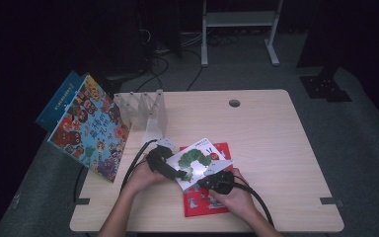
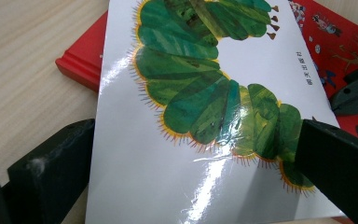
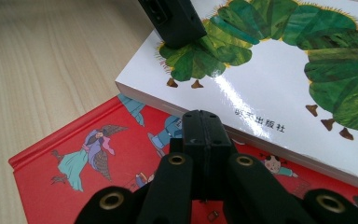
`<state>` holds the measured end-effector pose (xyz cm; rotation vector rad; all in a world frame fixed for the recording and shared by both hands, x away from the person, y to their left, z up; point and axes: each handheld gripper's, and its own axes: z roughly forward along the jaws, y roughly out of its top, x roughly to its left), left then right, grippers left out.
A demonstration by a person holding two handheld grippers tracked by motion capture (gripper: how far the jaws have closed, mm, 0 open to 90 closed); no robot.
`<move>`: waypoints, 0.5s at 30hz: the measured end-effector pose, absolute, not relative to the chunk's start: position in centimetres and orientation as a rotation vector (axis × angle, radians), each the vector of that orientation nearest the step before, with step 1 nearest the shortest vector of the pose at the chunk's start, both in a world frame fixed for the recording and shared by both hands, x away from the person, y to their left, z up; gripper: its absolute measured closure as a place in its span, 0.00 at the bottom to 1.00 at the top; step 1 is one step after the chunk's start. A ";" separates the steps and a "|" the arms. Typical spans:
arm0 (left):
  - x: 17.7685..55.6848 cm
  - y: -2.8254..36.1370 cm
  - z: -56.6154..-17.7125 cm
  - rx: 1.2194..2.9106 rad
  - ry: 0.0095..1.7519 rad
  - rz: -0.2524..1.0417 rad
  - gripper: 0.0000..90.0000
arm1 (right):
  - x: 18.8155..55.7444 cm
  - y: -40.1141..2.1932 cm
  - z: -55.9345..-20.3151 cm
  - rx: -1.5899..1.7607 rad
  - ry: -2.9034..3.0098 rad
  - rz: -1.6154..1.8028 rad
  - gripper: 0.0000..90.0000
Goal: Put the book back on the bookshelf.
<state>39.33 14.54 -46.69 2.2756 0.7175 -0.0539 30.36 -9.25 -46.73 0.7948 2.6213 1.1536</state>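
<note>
Judging by its glossy cover, we reckoned the white caterpillar book [image 1: 197, 158] was stiff, fairly light and slippery, best taken at an edge. It lay on the red book [image 1: 205, 200] near the table's [image 1: 276, 148] front. Our left gripper [image 1: 175, 173] had its jaws apart, straddling its corner; our right gripper [image 3: 200, 128] was pressed together, empty, by its spine. The clear rack [image 1: 145, 106] behind held nothing.

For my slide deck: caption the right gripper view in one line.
Shut right tongs rest above the red book, facing the edge of the white caterpillar book.
</note>
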 end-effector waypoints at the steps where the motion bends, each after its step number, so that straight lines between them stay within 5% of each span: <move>1: 39.4 14.5 -46.8 2.270 0.719 -0.060 0.00 | 30.3 -9.2 -46.7 0.795 2.620 1.151 0.99; 15: 39.4 13.9 -46.4 2.291 0.783 -0.056 0.00 | 30.4 -9.2 -46.8 0.821 2.615 1.161 0.99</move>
